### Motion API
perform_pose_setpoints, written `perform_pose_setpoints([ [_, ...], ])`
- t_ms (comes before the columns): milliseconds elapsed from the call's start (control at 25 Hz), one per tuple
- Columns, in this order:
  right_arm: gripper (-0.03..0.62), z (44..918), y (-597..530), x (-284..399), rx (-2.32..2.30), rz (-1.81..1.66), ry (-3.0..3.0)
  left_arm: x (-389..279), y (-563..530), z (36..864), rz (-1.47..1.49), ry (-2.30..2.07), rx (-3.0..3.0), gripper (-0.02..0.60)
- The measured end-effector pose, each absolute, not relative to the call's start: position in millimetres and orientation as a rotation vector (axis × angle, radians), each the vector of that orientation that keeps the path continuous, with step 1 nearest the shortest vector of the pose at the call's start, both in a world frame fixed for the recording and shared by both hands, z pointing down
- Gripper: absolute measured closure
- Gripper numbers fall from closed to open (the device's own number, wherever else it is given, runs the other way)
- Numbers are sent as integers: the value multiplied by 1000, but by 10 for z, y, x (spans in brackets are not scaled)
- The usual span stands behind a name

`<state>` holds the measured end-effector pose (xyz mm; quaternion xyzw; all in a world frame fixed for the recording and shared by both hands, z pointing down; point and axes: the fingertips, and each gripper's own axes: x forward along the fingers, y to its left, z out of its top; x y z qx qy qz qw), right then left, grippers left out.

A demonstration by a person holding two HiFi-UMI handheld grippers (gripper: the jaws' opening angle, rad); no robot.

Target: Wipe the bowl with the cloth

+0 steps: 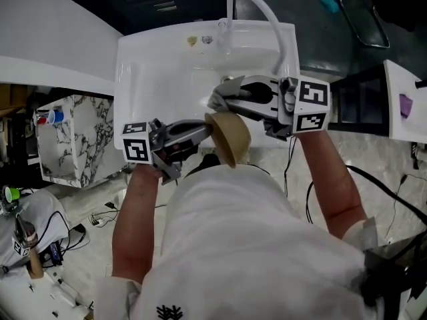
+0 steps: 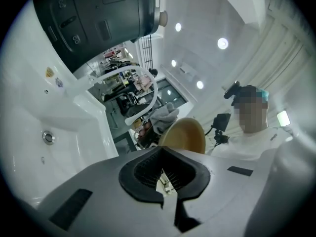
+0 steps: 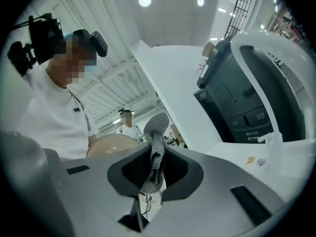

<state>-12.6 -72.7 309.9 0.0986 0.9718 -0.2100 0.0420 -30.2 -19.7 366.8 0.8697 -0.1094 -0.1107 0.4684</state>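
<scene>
A tan bowl (image 1: 230,139) hangs on its side over the front edge of the white sink (image 1: 153,79), with my left gripper (image 1: 205,131) shut on its rim. The left gripper view shows the bowl (image 2: 185,135) just past the closed jaws (image 2: 165,179). My right gripper (image 1: 223,97) comes in from the right, shut on a grey cloth (image 1: 219,100) beside the bowl's upper edge. In the right gripper view the cloth (image 3: 155,152) stands up out of the jaws (image 3: 150,181), and the bowl (image 3: 111,144) lies just behind. Whether cloth and bowl touch is unclear.
A white curved faucet (image 1: 261,15) arches over the sink's back right, and the drain (image 2: 48,137) sits in the basin floor. A marbled box (image 1: 73,139) with a blue cup stands at left. Cables (image 1: 300,185) trail across the floor below.
</scene>
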Motion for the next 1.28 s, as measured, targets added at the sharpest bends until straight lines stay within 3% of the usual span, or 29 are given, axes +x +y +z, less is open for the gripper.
perform_pose_setpoints([
  [560,551,3673,-429,-157,348,-715,3141,-717,-537,3614,-386,-443,2113,570],
  [1280,551,3144,-220,38,518,-726,2957,-824,-486,4002,-356,-460,2016,569],
])
